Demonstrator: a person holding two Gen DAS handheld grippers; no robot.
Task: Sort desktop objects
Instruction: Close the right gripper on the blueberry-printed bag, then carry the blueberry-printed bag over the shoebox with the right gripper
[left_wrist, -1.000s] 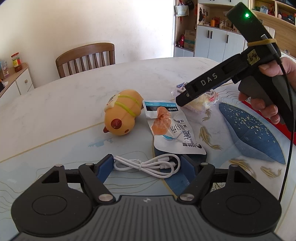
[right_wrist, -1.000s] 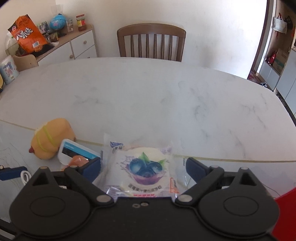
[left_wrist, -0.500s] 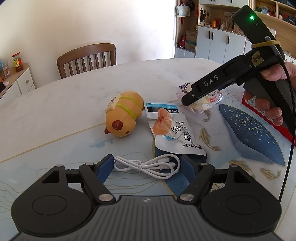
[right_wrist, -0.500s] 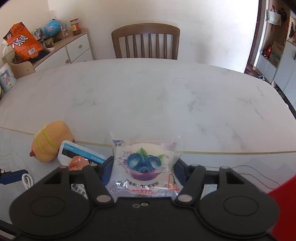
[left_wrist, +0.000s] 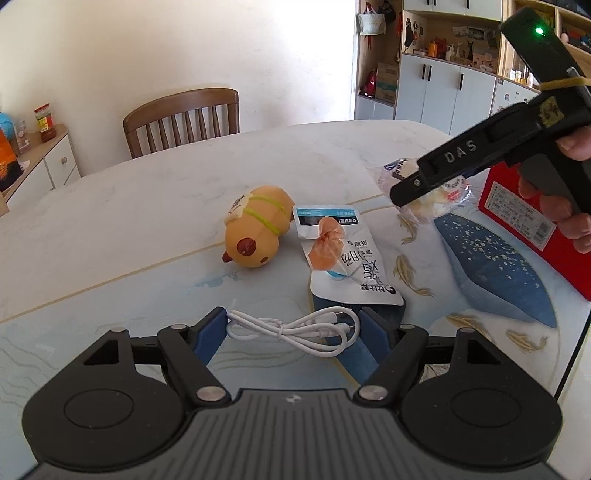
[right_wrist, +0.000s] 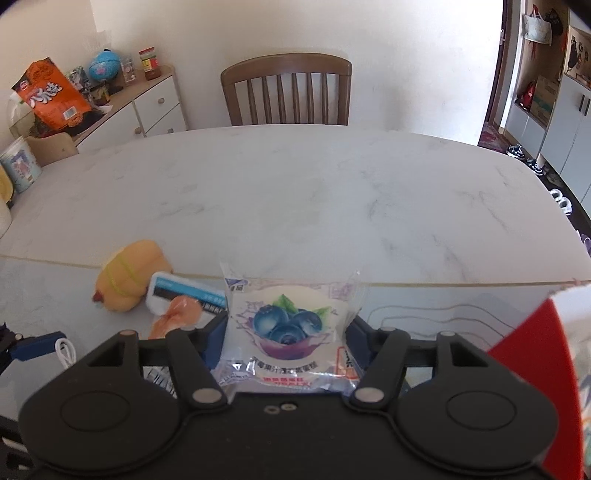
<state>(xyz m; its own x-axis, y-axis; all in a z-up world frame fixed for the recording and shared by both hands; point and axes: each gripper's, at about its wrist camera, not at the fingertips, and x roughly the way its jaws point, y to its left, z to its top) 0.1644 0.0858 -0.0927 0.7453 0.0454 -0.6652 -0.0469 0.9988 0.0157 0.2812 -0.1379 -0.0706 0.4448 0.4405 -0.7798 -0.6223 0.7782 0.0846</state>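
Note:
My right gripper (right_wrist: 288, 328) is shut on a clear blueberry cake packet (right_wrist: 290, 325) and holds it above the table; both also show in the left wrist view, gripper (left_wrist: 410, 192) and packet (left_wrist: 436, 201). My left gripper (left_wrist: 293, 328) is open low over the table, its blue fingers either side of a coiled white cable (left_wrist: 295, 330). A yellow plush toy (left_wrist: 256, 230) lies beside a white snack pouch (left_wrist: 343, 254). They also show in the right wrist view, toy (right_wrist: 125, 277) and pouch (right_wrist: 181, 299).
A red box (left_wrist: 532, 225) stands at the right edge of the patterned table mat (left_wrist: 495, 280). A wooden chair (right_wrist: 286, 90) stands at the far side of the marble table (right_wrist: 295, 199). A sideboard (right_wrist: 122, 110) with clutter stands at the left.
My right gripper has closed on the blueberry packet and lifted it up and to the right, towards the red box. My left gripper has stayed around the cable.

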